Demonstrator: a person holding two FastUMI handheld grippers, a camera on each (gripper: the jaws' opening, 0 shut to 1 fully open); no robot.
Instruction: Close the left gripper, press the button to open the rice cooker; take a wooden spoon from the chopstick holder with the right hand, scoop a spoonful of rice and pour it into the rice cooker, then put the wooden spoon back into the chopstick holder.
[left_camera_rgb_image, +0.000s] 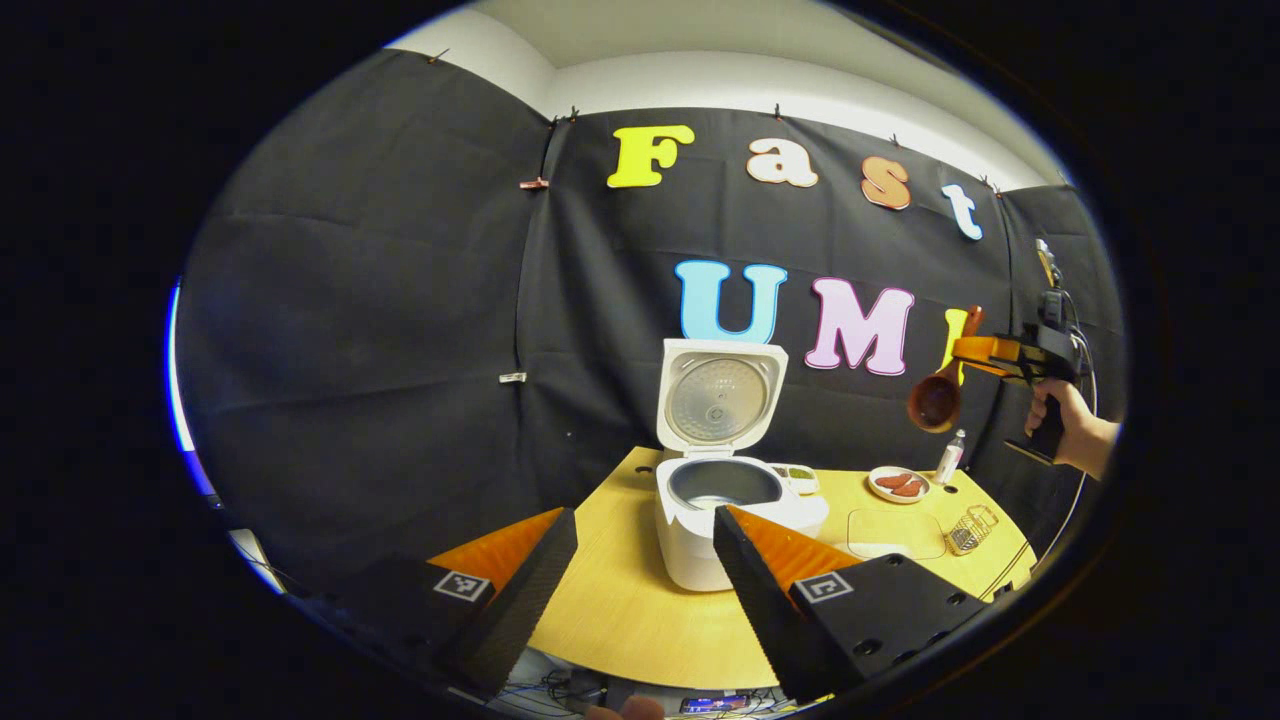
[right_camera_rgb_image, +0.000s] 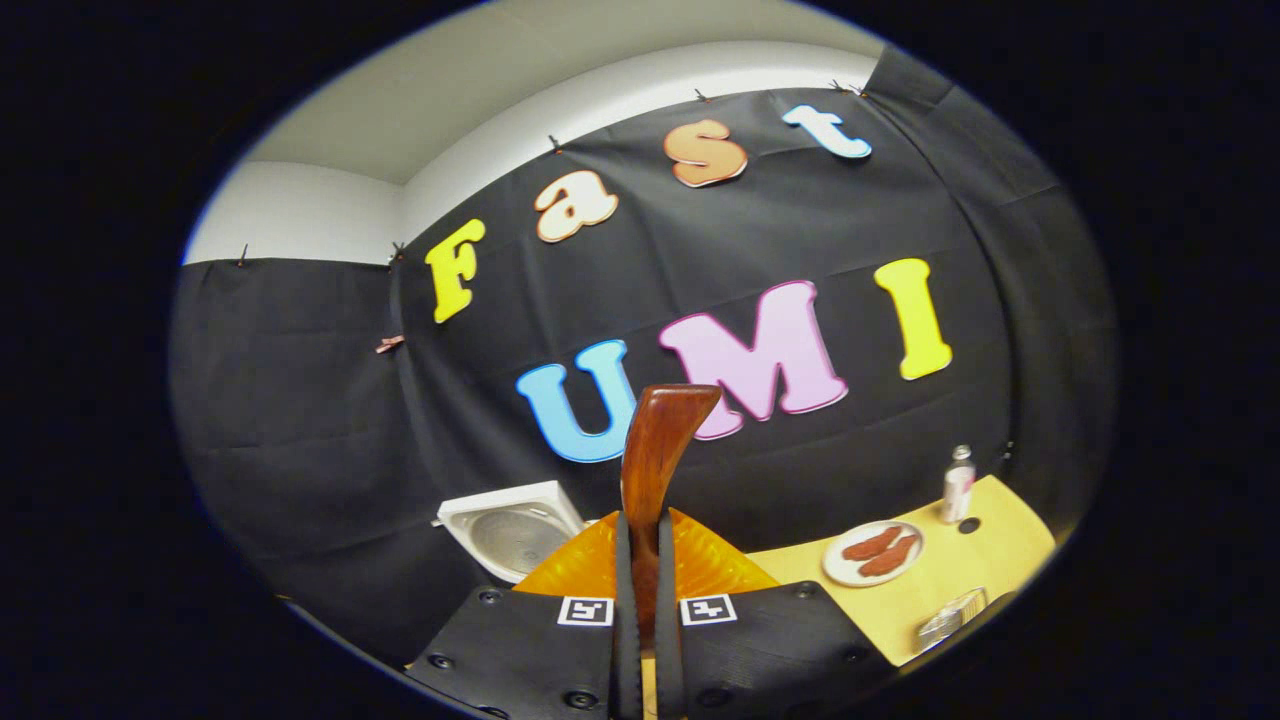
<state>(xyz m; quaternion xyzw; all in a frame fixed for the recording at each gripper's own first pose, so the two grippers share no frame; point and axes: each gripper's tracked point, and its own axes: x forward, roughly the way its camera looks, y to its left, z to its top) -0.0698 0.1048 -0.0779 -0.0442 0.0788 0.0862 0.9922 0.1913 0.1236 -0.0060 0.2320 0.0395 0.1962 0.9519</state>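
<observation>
Left gripper view
Left gripper (left_camera_rgb_image: 645, 585): its two fingers are wide apart and hold nothing.
Rice cooker (left_camera_rgb_image: 725, 515): white, on the tabletop (left_camera_rgb_image: 620, 610), just past the fingers and between them — its lid (left_camera_rgb_image: 718, 395) stands up open and the pot inside shows.
Right gripper (left_camera_rgb_image: 1015, 358): far off on the right, held by a hand (left_camera_rgb_image: 1068, 425), high above the tabletop.
Wooden spoon (left_camera_rgb_image: 942, 385): it hangs from that gripper, bowl end down, well above the tabletop.
Chopstick holder (left_camera_rgb_image: 970, 530): a small wire basket near the right edge of the tabletop.
Plate (left_camera_rgb_image: 898, 484): behind the basket, with red food on it; a small bottle (left_camera_rgb_image: 950, 456) stands beside it.

Right gripper view
Right gripper: the fingers (right_camera_rgb_image: 625, 610) are pressed on the spoon handle — one on each side.
Wooden spoon: the handle sticks up from between the fingers.
Rice cooker: its open lid shows low on the left, behind the fingers.
Plate and bottle: on the tabletop, off to the right.
</observation>
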